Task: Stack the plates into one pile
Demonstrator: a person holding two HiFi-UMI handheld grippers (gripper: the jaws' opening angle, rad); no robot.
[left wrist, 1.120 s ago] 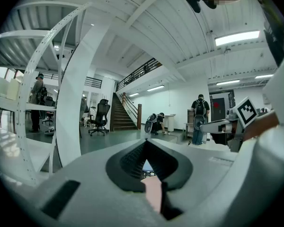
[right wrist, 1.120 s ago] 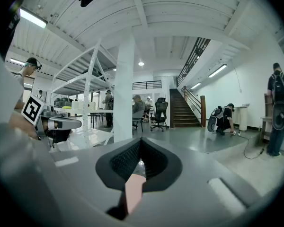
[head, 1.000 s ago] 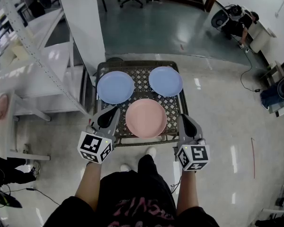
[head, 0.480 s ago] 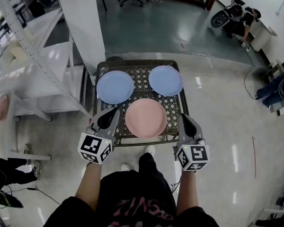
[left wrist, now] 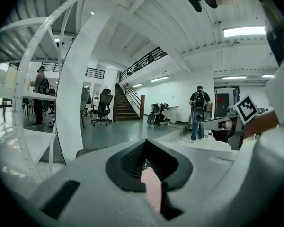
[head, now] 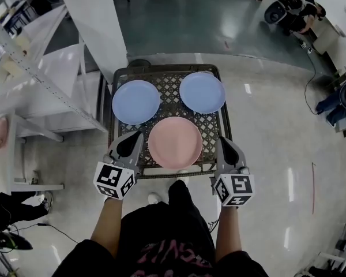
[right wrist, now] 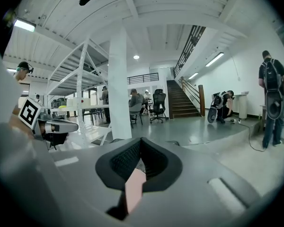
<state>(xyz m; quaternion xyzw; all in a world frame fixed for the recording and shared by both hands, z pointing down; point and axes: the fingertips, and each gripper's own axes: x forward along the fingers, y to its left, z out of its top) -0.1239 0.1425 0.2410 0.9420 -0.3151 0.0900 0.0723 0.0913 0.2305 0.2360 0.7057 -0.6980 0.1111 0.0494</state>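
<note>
Kept left tongs [head: 132, 138] and right tongs [head: 224, 144] shut, empty, flanking pink plate [head: 175, 142]; moved nothing since; stacking not started.

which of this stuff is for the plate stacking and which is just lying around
For the job: pink plate, left blue plate, right blue plate, table.
Lying about: rack, pillar.

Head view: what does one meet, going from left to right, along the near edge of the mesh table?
left gripper → pink plate → right gripper
</note>
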